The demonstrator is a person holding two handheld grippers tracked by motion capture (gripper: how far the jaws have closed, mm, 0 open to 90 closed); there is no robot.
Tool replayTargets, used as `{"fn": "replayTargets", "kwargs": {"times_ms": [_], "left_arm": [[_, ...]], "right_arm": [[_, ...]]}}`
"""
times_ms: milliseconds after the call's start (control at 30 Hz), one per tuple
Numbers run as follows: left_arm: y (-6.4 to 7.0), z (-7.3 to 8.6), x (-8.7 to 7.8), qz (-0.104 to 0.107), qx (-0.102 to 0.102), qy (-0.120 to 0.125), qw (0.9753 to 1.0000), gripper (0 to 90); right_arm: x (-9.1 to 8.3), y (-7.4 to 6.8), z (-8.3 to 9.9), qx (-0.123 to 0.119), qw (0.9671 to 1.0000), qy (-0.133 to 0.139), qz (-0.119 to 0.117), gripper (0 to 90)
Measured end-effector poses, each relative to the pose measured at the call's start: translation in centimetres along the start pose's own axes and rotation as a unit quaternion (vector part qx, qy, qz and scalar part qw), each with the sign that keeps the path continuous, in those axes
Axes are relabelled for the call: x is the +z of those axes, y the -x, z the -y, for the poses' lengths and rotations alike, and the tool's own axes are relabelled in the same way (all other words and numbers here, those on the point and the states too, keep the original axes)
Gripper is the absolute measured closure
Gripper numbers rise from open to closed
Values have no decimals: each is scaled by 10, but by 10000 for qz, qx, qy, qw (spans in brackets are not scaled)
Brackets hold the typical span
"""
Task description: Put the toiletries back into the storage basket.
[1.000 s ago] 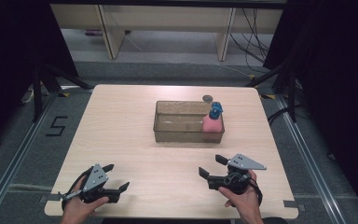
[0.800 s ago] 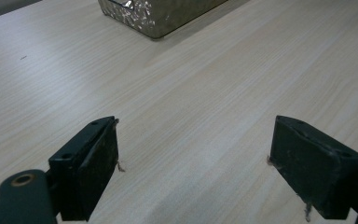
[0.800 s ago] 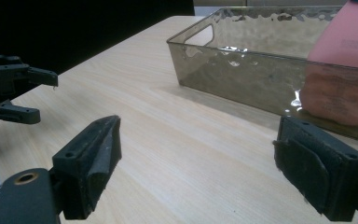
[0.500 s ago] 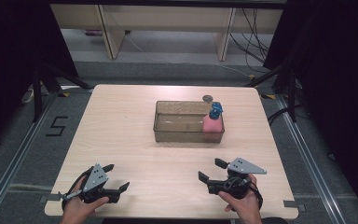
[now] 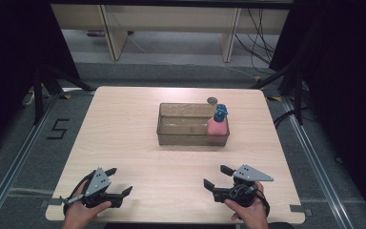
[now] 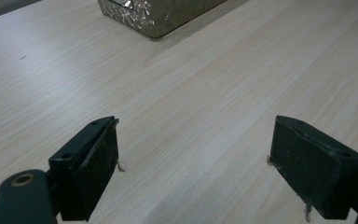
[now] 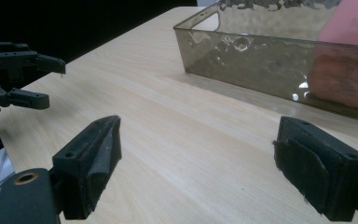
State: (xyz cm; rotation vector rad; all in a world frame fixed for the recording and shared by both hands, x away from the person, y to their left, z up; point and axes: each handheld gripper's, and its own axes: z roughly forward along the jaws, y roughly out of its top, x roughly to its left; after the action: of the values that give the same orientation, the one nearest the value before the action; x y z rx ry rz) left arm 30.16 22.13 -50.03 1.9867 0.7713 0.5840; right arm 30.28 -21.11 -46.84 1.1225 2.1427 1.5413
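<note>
**Grippers idle at near edge**

Wooden table (image 5: 124, 138) carries a clear tray (image 5: 183, 136) holding a pink bottle (image 5: 217, 128), well beyond both tools. Left gripper (image 6: 193, 163) shows jaws spread over bare wood. Right gripper (image 7: 196, 165), likewise spread, faces the tray.

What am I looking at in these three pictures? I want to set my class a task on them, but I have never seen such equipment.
A person sits at a wooden table and holds a hand tool in each hand. Each tool is a two-jaw gripper: the left gripper and the right gripper. Both are open and hold nothing.

One picture comes from a fixed camera above the table. The other two come from small cameras riding on each gripper, looking along its black jaws.

On the table stands a clear brownish tray. In its right end stands a pink bottle with a blue top. A small round dark thing lies behind the tray; I cannot tell what it is.
</note>
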Motion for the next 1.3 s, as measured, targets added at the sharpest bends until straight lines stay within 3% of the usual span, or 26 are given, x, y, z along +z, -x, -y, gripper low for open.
{"fn": "replayTargets", "kwargs": {"times_ms": [133,200,267,333,367,400,467,567,633,733,800,833,900,933,967,1067,1133,1200,1300], "left_arm": [[0,0,0,-5,4,-5,10000,149],[0,0,0,15,-4,15,10000,149],[0,0,0,15,-3,14,10000,149],[0,0,0,13,-1,12,10000,149],[0,0,0,14,-4,15,10000,149],[0,0,0,13,-4,15,10000,149],[0,0,0,-4,2,-5,10000,149],[0,0,0,14,-6,18,10000,149],[0,0,0,15,-2,13,10000,149],[0,0,0,13,-4,13,10000,149],[0,0,0,16,-6,14,10000,149],[0,0,0,10,-5,14,10000,149],[0,0,1,10,-3,17,10000,149],[0,0,0,-22,48,-27,10000,149],[-1,0,0,-24,91,-62,9999,149],[1,1,1,7,-49,3,10000,149],[1,1,1,7,-55,23,10000,149],[-1,0,0,-34,101,-75,9999,149],[0,1,0,-11,13,-38,10000,149]], "right_arm": [[-2,-2,4,160,9999,-57,-27,157],[-3,0,5,35,10000,-72,26,157],[-4,0,6,6,9999,-130,83,157],[-5,-3,8,147,9998,-104,15,157],[-6,-1,8,40,9999,-98,43,157],[-6,-4,9,262,9995,-166,0,157],[-7,-2,10,26,9998,-172,79,157],[-7,-3,12,77,9998,-189,54,157],[-8,-3,12,-27,9998,-143,109,157],[-8,-6,14,131,9996,-257,15,157],[-9,-5,15,-24,9996,-275,51,157],[-8,-8,17,150,9994,-296,-25,157],[-9,-8,18,52,9993,-379,40,158],[-7,-7,18,-87,9995,-280,68,158],[-7,-8,19,5,9997,-243,-76,158],[-7,-11,20,54,9993,-364,-72,158],[-8,-12,21,-12,9992,-393,-16,158],[-7,-13,21,41,9991,-417,-77,158],[-7,-12,22,-66,9991,-410,19,158]]}}
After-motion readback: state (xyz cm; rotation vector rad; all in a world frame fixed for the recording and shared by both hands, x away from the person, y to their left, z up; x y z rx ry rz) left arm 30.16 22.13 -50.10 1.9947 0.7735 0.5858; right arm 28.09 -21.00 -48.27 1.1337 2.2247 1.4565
